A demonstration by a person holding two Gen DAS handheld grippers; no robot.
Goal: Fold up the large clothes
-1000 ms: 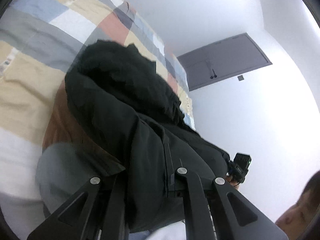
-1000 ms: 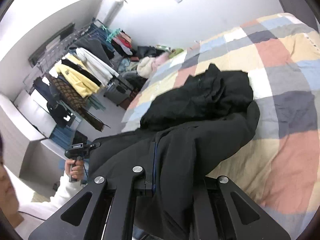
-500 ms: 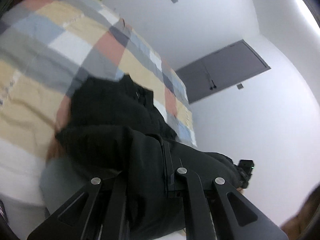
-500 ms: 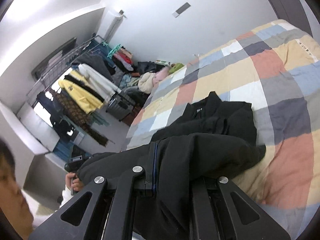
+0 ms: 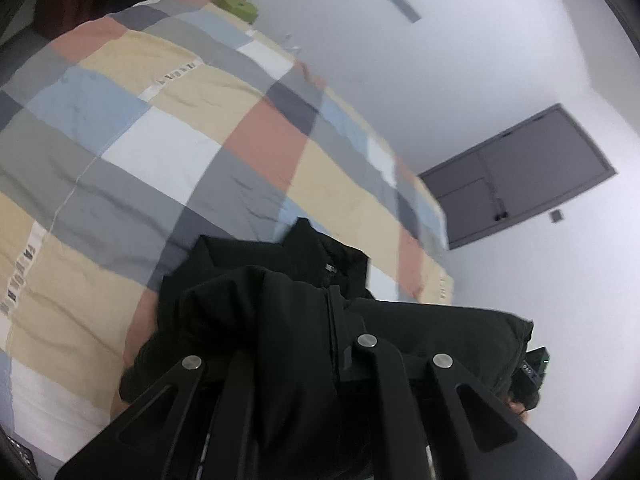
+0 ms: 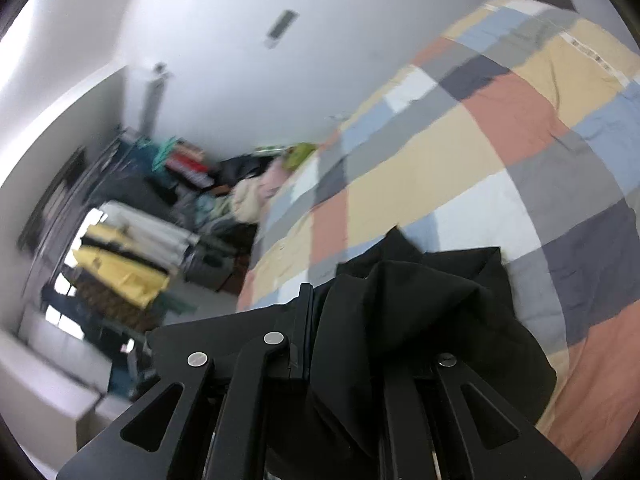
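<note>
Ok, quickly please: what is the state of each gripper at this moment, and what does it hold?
Left gripper: closed on the large black fabric jacket.
Right gripper: closed on the same jacket, lifted above the checked patchwork bedcover.

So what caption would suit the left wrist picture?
Left tool clamps a black jacket lifted over a checked quilt, grey door beyond.

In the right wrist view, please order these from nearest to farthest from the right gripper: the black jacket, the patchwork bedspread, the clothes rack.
1. black jacket: clamped in the right gripper, draped over its fingers.
2. patchwork bedspread: under the jacket, stretching away to the right.
3. clothes rack: far left, beyond the bed's edge, by the wall.
</note>
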